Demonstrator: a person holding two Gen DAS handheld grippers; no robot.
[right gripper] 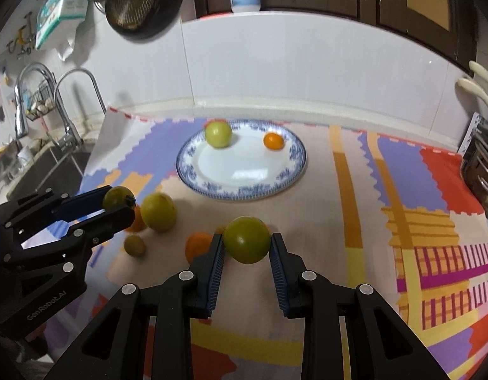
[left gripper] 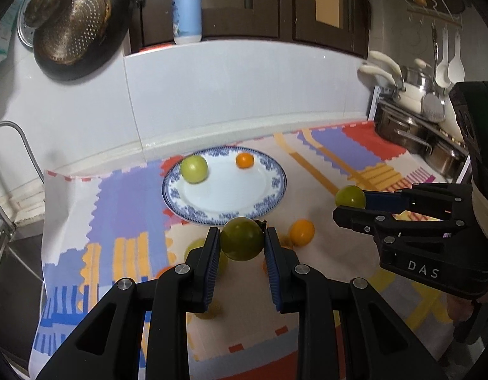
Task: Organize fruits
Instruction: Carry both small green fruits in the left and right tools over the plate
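Above the patterned mat, the left gripper pinches a dark green fruit between its blue pads, clear of the surface. Beside it, the right gripper pinches a second green fruit the same way, also lifted off the mat.

Beyond both grippers sits a blue-rimmed white plate, carrying 1 pale green fruit at its far left and 1 small orange fruit at its far right, well apart.

Only the right wrist view shows the loose pile clearly: a yellow-green fruit, a small green fruit and an orange lying on the mat near the left gripper. Only the left wrist view shows stacked steel pots and hanging spoons at the right.

White tiled wall backs the counter; a colander hangs at upper left, a pump bottle stands on the ledge, and a sink with faucets lies to the left.
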